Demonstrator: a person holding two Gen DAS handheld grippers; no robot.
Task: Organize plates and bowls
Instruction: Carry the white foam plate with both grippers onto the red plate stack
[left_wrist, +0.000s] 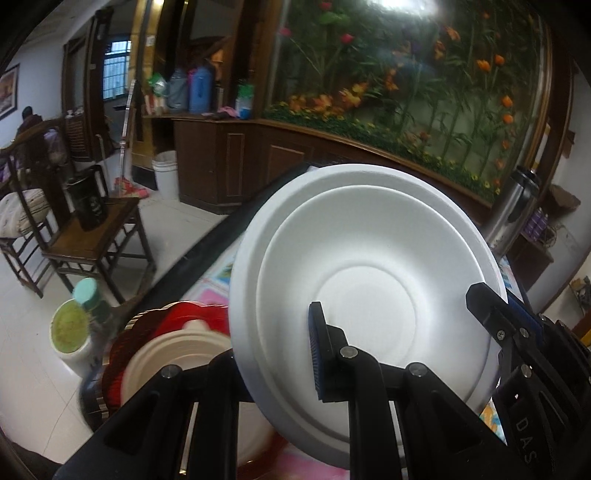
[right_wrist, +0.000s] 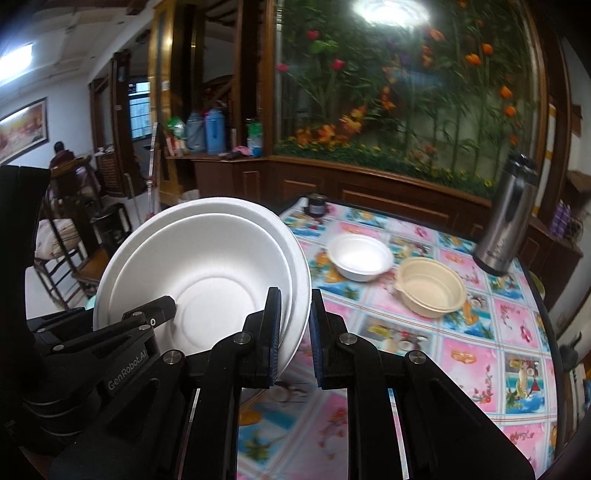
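Two nested white foam plates (left_wrist: 369, 266) are held tilted above the table; they also show in the right wrist view (right_wrist: 207, 266). My left gripper (left_wrist: 273, 354) is shut on the plates' lower rim. My right gripper (right_wrist: 293, 332) straddles the opposite rim with a small gap at its right pad, and its tip shows in the left wrist view (left_wrist: 484, 306). A white foam bowl (right_wrist: 360, 260) and a beige bowl (right_wrist: 430, 286) stand on the table beyond. A beige plate (left_wrist: 173, 354) lies on a red tray (left_wrist: 177, 314) at the left.
The table wears a colourful floral cloth (right_wrist: 480, 362). A steel thermos (right_wrist: 506, 218) stands at its far right, a small dark jar (right_wrist: 316, 205) at the far edge. Two lidded jars (left_wrist: 77, 314) sit at the left edge. Wooden chairs (left_wrist: 92, 240) stand on the floor.
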